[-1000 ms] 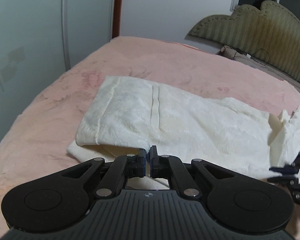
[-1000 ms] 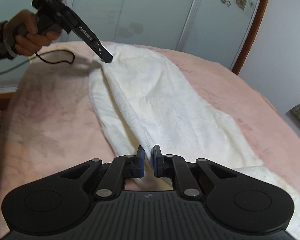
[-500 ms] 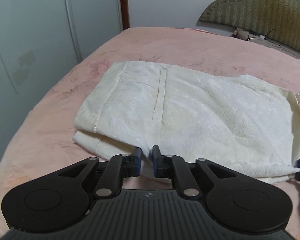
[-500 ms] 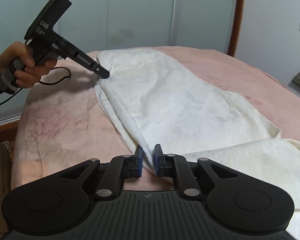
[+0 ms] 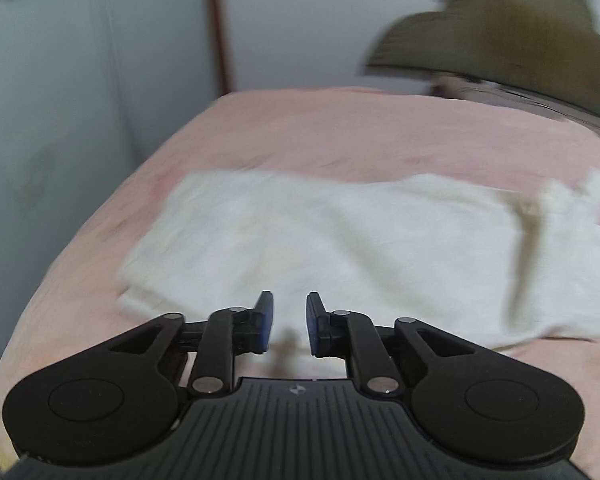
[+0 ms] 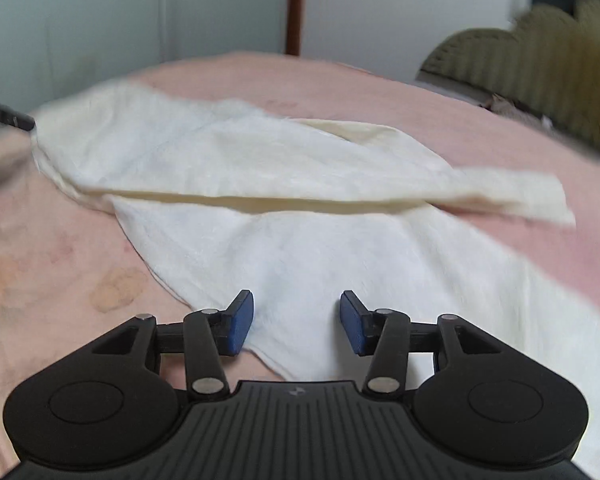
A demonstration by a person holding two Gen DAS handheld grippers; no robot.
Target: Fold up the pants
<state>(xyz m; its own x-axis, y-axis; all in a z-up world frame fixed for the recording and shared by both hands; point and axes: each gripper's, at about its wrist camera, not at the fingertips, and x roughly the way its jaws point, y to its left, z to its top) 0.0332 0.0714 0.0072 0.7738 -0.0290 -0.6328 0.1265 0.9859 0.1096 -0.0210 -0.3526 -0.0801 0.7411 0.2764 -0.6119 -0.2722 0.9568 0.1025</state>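
Observation:
Cream-white pants [image 5: 340, 248] lie lengthwise on the pink bed [image 5: 300, 128], one leg laid over the other. My left gripper [image 5: 288, 320] hovers just off their near edge. Its jaws are opening and nothing is pinched between the blue pads. In the right wrist view the pants [image 6: 260, 168] spread ahead, with a folded layer on top and a loose end trailing right. My right gripper [image 6: 297, 326] is over the near corner of the cloth. Its jaws are opening wide, and the fabric lies beneath the gap, not pressed by the pads. The left gripper's dark tip [image 6: 16, 120] shows at the far left edge.
An olive padded headboard [image 5: 520, 40] stands at the back right, also seen as headboard [image 6: 540, 52]. Pale sliding wardrobe doors [image 5: 60, 100] close the left side, with a brown wooden strip [image 5: 220, 40] beside a white wall. Pink sheet surrounds the pants.
Both grippers were shut on the pants' edge a second ago and have since let go and pulled back. The right view has swung round sharply. Both views are now motion-blurred.

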